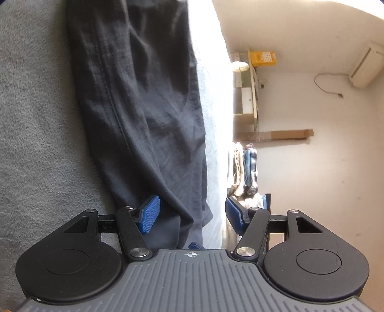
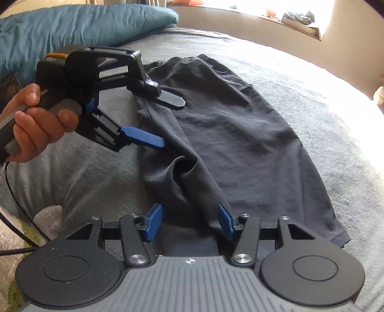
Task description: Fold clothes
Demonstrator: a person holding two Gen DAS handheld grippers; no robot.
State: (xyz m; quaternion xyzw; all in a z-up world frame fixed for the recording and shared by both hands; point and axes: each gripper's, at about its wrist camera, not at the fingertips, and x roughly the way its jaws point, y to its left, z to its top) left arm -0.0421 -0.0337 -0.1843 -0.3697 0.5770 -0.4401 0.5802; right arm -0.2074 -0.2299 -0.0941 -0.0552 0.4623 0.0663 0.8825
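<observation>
**A:** Where does the dark garment lie?

**B:** Spread on a grey blanket, mostly flat, with one raised fold running from just ahead of the right gripper up towards the left gripper. Its hem lies off to the right gripper's right side.

**A:** Does the right gripper have hold of it?

**B:** No. Its blue pads stand apart with the near end of the fold lying in the gap; I see neither pad pressing the cloth.

**A:** And the left one?

**B:** Seen from the right wrist, it reaches in from the left, a hand around its handle. Its jaws are spread, one finger over the garment's edge and the lower blue pad at the fold's side. From its own camera the left gripper shows both pads well apart, the cloth stretching forward between and beyond them, a loose corner just inside the left pad. Nothing is pinched.

**A:** What surrounds it?

**B:** Beyond the left gripper, a teal pillow. Far ahead of the right gripper, a bright window ledge. To the right of the left gripper's view, a pale wall, shelves with a yellow box, an air conditioner, and hanging clothes.
</observation>
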